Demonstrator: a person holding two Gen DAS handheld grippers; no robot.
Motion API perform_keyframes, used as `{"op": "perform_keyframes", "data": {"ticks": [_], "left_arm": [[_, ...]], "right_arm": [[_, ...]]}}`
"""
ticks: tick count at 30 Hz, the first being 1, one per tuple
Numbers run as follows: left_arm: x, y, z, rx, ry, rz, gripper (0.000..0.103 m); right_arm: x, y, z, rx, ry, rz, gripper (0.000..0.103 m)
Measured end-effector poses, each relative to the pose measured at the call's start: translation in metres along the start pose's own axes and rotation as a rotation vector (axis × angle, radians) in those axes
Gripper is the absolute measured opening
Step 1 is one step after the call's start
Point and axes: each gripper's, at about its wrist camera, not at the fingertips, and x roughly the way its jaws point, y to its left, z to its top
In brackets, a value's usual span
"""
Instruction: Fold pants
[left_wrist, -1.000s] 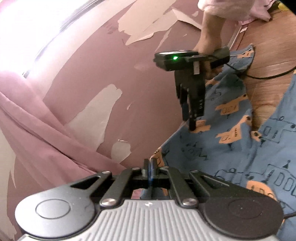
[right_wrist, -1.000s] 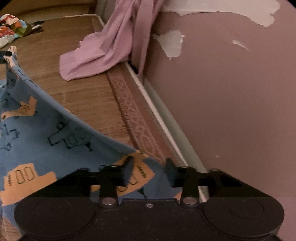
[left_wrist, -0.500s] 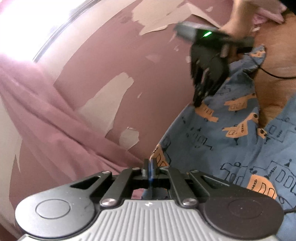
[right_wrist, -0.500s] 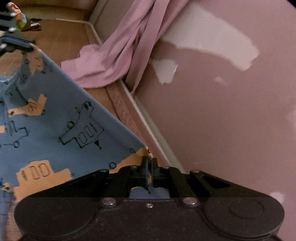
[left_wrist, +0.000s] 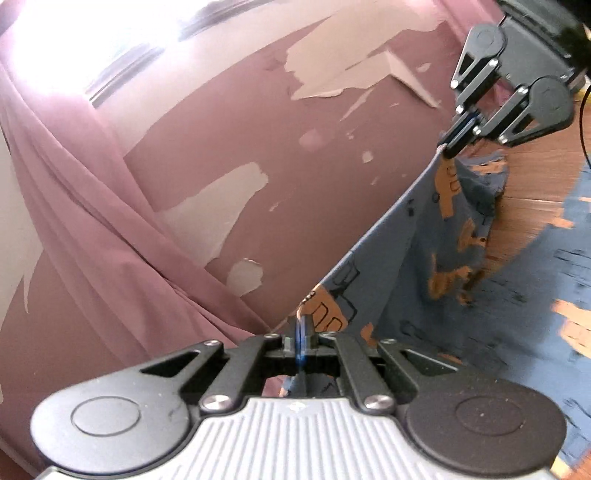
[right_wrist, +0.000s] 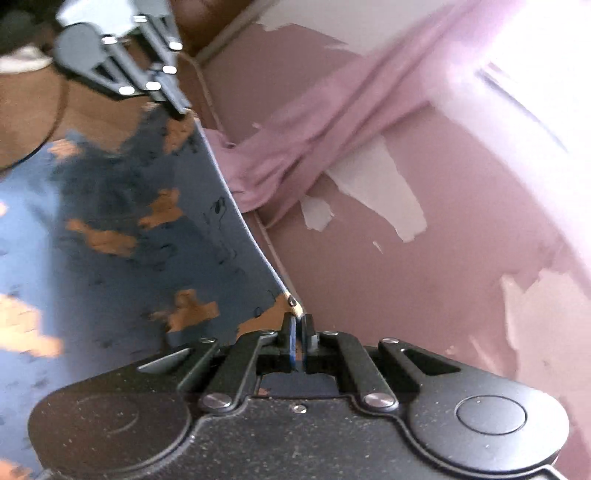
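The pants (left_wrist: 417, 251) are blue with orange vehicle prints, and hang lifted in the air with one edge stretched taut between both grippers. My left gripper (left_wrist: 303, 328) is shut on one corner of that edge. In the left wrist view my right gripper (left_wrist: 456, 142) pinches the far corner at upper right. From the right wrist view, my right gripper (right_wrist: 298, 325) is shut on the pants (right_wrist: 129, 236), and the left gripper (right_wrist: 177, 107) holds the other corner at upper left. The rest of the cloth drapes down toward the woven mat (left_wrist: 532, 218).
A pink wall (left_wrist: 258, 140) with peeling patches stands close behind the stretched edge. A pink curtain (left_wrist: 92, 229) hangs along it and its bunched end (right_wrist: 266, 166) lies on the mat. A black cable (right_wrist: 55, 122) trails over the mat at left.
My right gripper has gone from open to shut on the pants corner. Both grippers have risen, lifting the cloth off the mat and pulling its edge taut between them.
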Motion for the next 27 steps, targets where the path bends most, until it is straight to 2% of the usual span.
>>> {"op": "perform_keyframes", "data": {"ticks": [3, 6, 9, 13, 16, 21, 24, 27], "left_arm": [[-0.019, -0.008, -0.008, 0.015, 0.014, -0.045, 0.000], [-0.035, -0.023, -0.019, 0.031, 0.054, -0.119, 0.000], [-0.047, -0.041, -0.032, 0.076, 0.080, -0.176, 0.000], [-0.051, -0.057, -0.051, 0.135, 0.120, -0.214, 0.000], [-0.050, -0.062, -0.060, 0.154, 0.147, -0.211, 0.000], [-0.051, -0.064, -0.061, 0.200, 0.141, -0.168, 0.000], [-0.045, -0.055, -0.050, 0.219, 0.113, -0.116, 0.000], [-0.044, -0.038, -0.035, 0.258, 0.047, -0.068, 0.000]], "right_arm": [[-0.038, 0.025, 0.007, -0.016, 0.016, 0.037, 0.001], [-0.059, 0.050, 0.009, 0.039, 0.055, 0.093, 0.001], [-0.068, 0.085, 0.004, 0.028, 0.098, 0.141, 0.001], [-0.072, 0.121, -0.004, 0.052, 0.141, 0.182, 0.001], [-0.068, 0.132, -0.003, 0.108, 0.162, 0.184, 0.001], [-0.066, 0.132, -0.002, 0.160, 0.164, 0.181, 0.001], [-0.072, 0.127, 0.000, 0.202, 0.155, 0.165, 0.001], [-0.082, 0.120, 0.009, 0.182, 0.121, 0.140, 0.001]]}}
